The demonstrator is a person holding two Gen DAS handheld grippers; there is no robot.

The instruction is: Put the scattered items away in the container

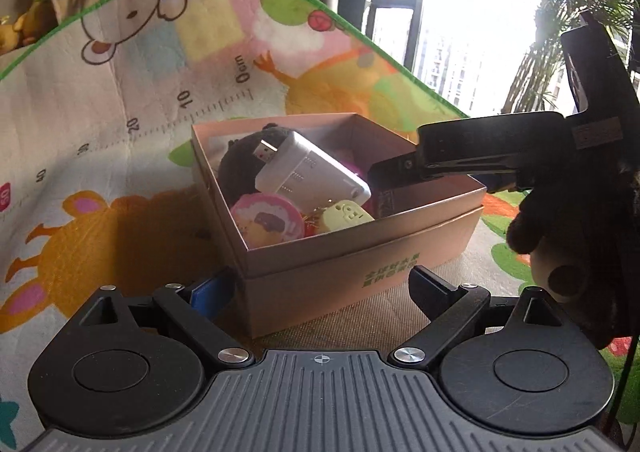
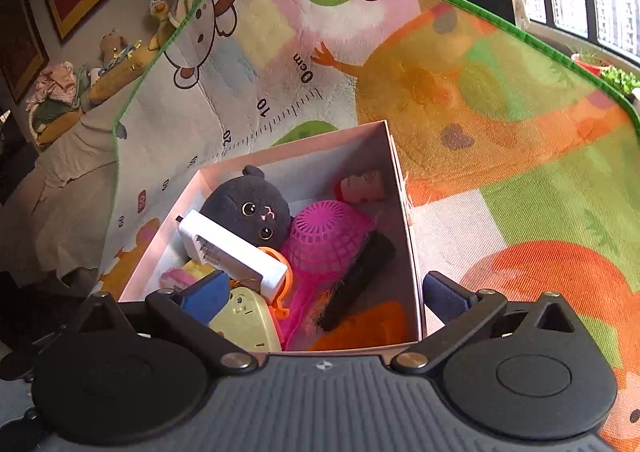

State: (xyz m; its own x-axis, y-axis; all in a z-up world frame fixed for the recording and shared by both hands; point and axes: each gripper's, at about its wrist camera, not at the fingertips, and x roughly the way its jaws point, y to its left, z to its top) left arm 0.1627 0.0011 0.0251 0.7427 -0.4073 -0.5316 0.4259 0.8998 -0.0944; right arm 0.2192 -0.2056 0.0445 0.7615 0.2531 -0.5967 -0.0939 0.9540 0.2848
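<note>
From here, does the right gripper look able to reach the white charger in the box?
Probably yes. The right gripper is open above the box, and the white charger lies on top of the other toys with nothing covering it.

The right claw (image 2: 324, 294) hung wide open over the pink box (image 2: 404, 212), which held a black plush (image 2: 252, 212) and a white device (image 2: 232, 252).

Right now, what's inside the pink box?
Pink box holds a black plush, white device, magenta basket, yellow toy; deeper items are covered.
</note>
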